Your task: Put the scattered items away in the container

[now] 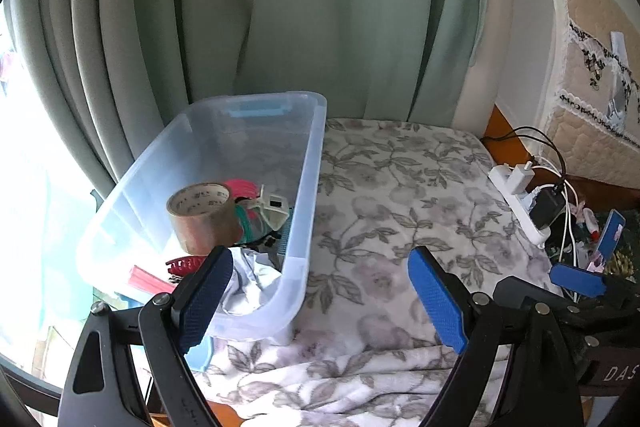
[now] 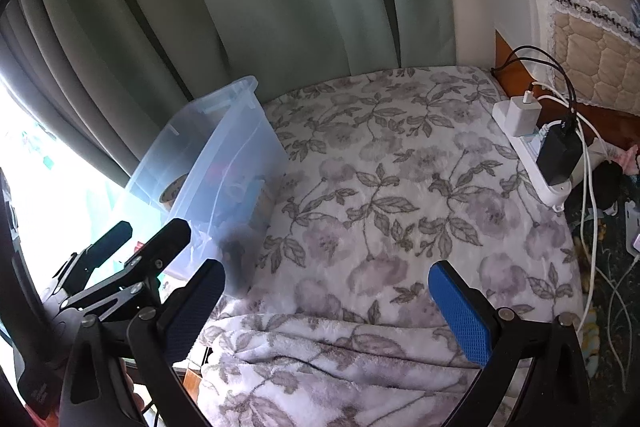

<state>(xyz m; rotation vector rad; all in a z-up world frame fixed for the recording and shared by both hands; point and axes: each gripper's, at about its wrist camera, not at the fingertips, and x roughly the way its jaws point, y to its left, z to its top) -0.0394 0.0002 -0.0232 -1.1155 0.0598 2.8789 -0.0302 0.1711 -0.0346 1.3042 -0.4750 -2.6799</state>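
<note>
Clear plastic bin (image 1: 304, 195): light, stiff, slippery, I'd grip its rim; both my tongs (image 1: 320, 301) (image 2: 326, 311) wide, empty.

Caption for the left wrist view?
Open hand-held gripper beside clear bin holding tape roll on floral blanket.

Floral blanket (image 2: 384, 195) under clear container (image 1: 304, 187), power strip (image 2: 536, 163).

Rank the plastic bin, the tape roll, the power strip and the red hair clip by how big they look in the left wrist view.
1. plastic bin
2. power strip, though it lies farther off than the tape, so this is unsure
3. tape roll
4. red hair clip, partly hidden
</note>
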